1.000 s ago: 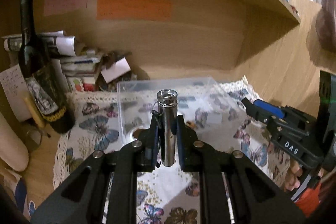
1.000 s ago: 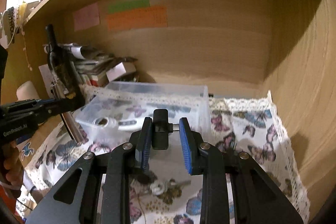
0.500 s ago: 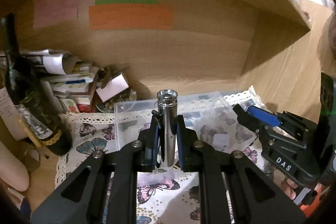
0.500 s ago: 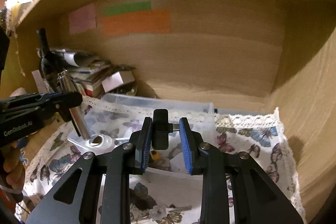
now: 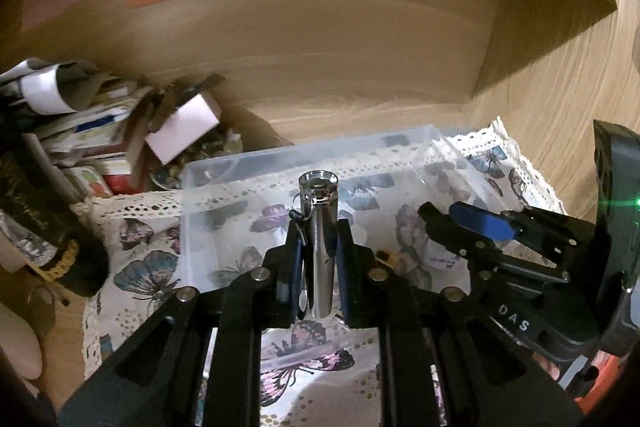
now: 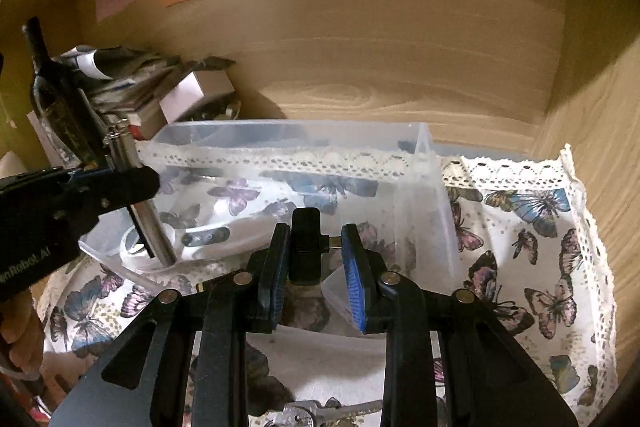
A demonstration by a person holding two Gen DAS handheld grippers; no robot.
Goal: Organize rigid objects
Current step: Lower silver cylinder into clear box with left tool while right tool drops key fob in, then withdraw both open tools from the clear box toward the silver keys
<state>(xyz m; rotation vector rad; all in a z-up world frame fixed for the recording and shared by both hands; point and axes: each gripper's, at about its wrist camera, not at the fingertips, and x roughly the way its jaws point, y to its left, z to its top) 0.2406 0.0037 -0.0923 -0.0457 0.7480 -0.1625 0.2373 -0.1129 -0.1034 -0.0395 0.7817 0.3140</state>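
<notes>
Two grippers over clear bin [image 5: 224, 163] — left gripper [image 5: 319, 259] clamps upright metal cylinder [image 5: 320, 239], right gripper [image 6: 316, 259] pinches black adapter [image 6: 306, 247].

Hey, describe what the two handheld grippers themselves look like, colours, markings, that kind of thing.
Both are black plastic with angular linkage arms and silver rivets. The left gripper has dark blue pads; its side reads "GenRobot.AI" in white in the right wrist view. The right gripper has brighter ribbed blue pads, white "DAS" lettering, and a green light on its body. Bare fingers show; no sleeves or cables are visible.
</notes>
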